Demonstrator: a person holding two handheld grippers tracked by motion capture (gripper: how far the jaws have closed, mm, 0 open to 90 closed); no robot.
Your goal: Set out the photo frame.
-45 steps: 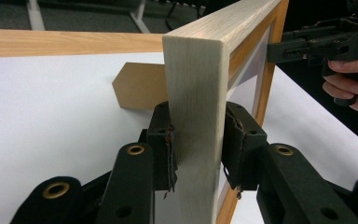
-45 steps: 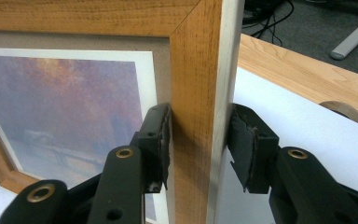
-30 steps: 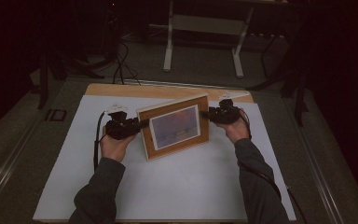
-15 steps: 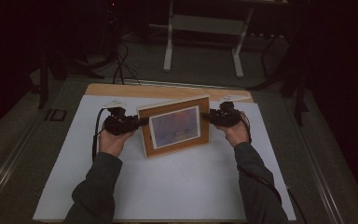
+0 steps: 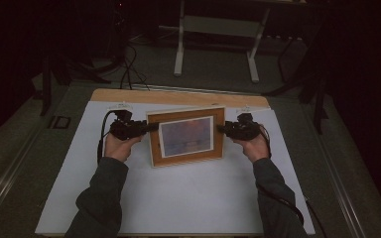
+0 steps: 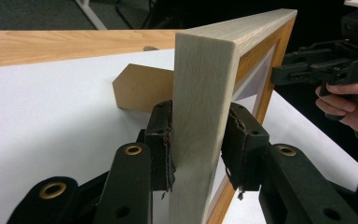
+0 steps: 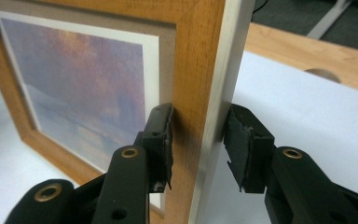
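Observation:
A wooden picture frame (image 5: 186,136) with a purple and orange print stands upright on the white sheet (image 5: 178,198), propped by its brown easel back (image 6: 140,88). My left gripper (image 5: 151,127) is shut on the frame's left edge. In the left gripper view its pads (image 6: 163,140) press the back and front of the pale side rail (image 6: 200,93). At the frame's right edge, my right gripper (image 5: 222,129) clamps the rail. The right gripper view has one pad (image 7: 161,140) on the front face (image 7: 98,70) and the other at the back. My right gripper (image 6: 279,74) also appears far off in the left gripper view.
The white sheet covers most of the table, with a bare wooden strip (image 5: 178,96) along the far edge. Beyond the table stand a metal stand's legs (image 5: 213,49) and cables on a dark floor. Both forearms come in from the bottom.

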